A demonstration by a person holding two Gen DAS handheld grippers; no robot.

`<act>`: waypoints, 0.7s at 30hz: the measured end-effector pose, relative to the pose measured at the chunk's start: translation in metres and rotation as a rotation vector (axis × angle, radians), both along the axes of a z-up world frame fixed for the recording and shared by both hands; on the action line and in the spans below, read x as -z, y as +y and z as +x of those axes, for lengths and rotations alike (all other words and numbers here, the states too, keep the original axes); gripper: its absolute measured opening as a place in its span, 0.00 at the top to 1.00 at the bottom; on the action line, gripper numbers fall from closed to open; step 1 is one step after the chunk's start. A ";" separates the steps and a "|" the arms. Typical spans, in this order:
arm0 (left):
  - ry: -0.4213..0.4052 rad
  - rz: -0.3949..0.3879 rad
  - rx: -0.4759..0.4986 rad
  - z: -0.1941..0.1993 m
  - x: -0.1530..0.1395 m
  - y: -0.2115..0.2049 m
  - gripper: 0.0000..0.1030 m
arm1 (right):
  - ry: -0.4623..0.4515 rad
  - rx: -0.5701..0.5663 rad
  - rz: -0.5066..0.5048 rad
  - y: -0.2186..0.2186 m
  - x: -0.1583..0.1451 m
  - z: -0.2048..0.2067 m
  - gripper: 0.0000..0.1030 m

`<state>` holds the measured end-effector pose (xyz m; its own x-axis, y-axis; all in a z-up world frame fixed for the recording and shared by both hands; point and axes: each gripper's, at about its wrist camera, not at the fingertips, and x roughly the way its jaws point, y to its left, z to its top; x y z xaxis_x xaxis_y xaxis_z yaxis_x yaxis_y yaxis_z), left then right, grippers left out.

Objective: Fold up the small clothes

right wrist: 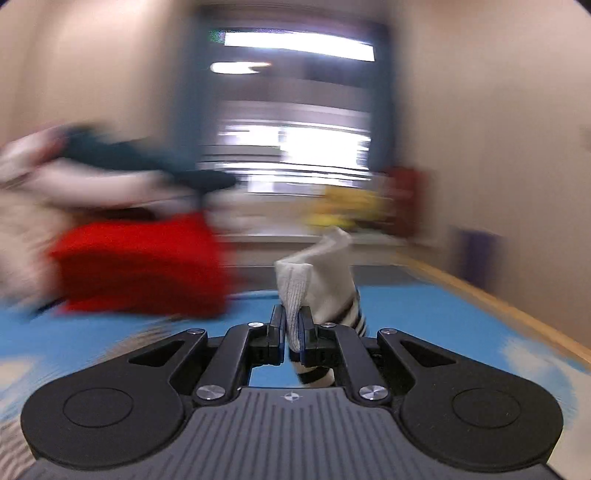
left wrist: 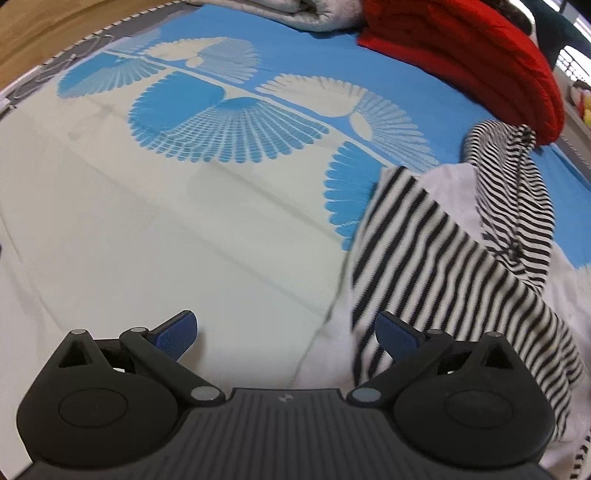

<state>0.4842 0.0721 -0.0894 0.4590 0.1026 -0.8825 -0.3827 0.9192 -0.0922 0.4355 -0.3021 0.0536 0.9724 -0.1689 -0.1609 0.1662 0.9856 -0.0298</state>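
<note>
Bedsheet (left wrist: pixel 258 48): we took this blue and cream sheet with its fan print as our landmark; everything below is placed against it.
Grey blanket (left wrist: pixel 317 13): we saw it folded at the sheet's far edge, left of the red bundle.
Left gripper (left wrist: pixel 286 332): we held it tilted down over the cream part of the sheet, its blue pads (left wrist: pixel 175 334) spread wide apart and nothing between them.
Striped garment (left wrist: pixel 443 258): we found this black-and-white striped, white-lined piece crumpled on the sheet's right side, its near edge just behind the left gripper's right-hand finger; whether they touched we could not tell.
Red quilted bundle (left wrist: pixel 480 62): it lay at the sheet's far right corner, just beyond the garment's raised striped part.
Right gripper (right wrist: pixel 291 328): we had it clamped on a white ribbed cuff (right wrist: pixel 295 291) of the garment, lifted above the blue of the sheet.
Cuff detail: striped cloth hung below and to the right of the pinch.
Background in the right wrist view: heavily blurred; we made out only the red bundle to the left.
</note>
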 end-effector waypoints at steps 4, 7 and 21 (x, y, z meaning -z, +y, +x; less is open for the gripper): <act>0.008 0.032 0.044 0.000 0.002 -0.006 0.00 | 0.385 -0.471 -0.003 0.137 0.079 -0.020 0.37; -0.010 0.048 0.066 -0.005 -0.002 -0.006 0.00 | 0.477 -0.518 -0.054 0.151 0.115 -0.051 0.38; 0.004 0.106 0.174 -0.002 0.009 -0.040 0.00 | 0.399 0.120 0.167 -0.076 0.143 -0.017 0.64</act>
<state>0.4827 0.0320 -0.0981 0.4740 0.1143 -0.8731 -0.2178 0.9760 0.0095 0.4188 -0.3780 -0.0890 0.8039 -0.2166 -0.5539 0.2875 0.9568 0.0431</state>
